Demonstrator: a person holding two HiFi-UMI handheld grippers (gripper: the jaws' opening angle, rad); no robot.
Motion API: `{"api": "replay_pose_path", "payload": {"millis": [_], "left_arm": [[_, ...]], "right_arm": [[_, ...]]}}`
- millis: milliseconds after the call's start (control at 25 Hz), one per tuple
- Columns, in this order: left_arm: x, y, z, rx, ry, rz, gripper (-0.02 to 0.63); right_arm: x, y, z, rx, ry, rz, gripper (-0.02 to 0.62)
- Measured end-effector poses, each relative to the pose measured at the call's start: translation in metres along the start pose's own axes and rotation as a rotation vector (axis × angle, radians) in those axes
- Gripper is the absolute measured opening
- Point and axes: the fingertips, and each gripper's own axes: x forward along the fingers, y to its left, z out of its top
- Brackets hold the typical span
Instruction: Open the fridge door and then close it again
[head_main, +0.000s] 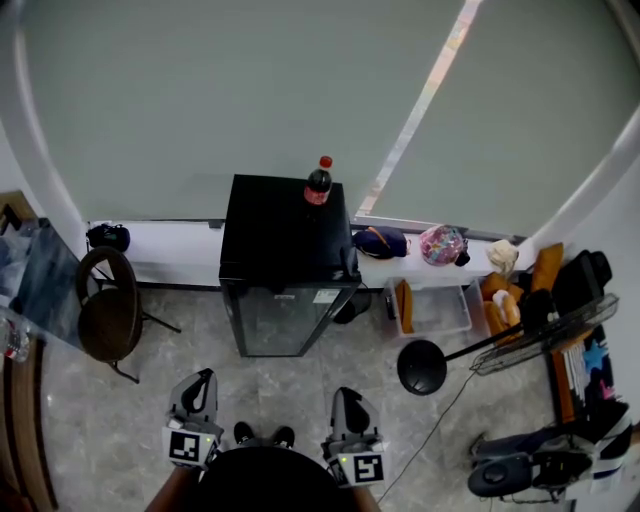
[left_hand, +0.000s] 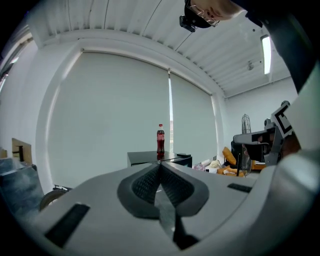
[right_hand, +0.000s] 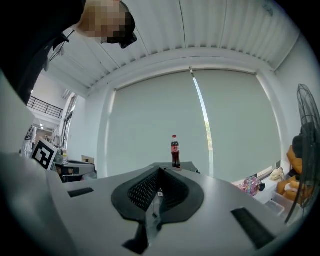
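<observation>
A small black fridge (head_main: 283, 250) with a glass door (head_main: 283, 318) stands against the blind-covered window, its door closed. A cola bottle (head_main: 318, 182) stands on its top. Both grippers are held near my body, well short of the fridge and pointing at it. My left gripper (head_main: 200, 385) is shut with nothing between its jaws; in the left gripper view the left gripper (left_hand: 160, 167) points at the fridge top (left_hand: 159, 158) and bottle (left_hand: 160, 138). My right gripper (head_main: 345, 398) is shut and empty too; the right gripper (right_hand: 160, 172) faces the bottle (right_hand: 175, 150).
A round chair (head_main: 108, 312) stands left of the fridge. To its right are a clear plastic bin (head_main: 432, 308), bags on the sill (head_main: 442, 244), and a standing fan (head_main: 470, 360) with its cable across the floor. A scooter (head_main: 540, 462) sits at the far right.
</observation>
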Motion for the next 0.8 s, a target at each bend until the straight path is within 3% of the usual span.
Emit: {"api": "replay_pose_path", "payload": {"millis": [800], "left_arm": [[-0.009,-0.013,0.01,0.029,-0.032,0.007,0.007]], "right_arm": [[-0.011,0.003,0.009,-0.034,-0.035,0.025,0.011]]}}
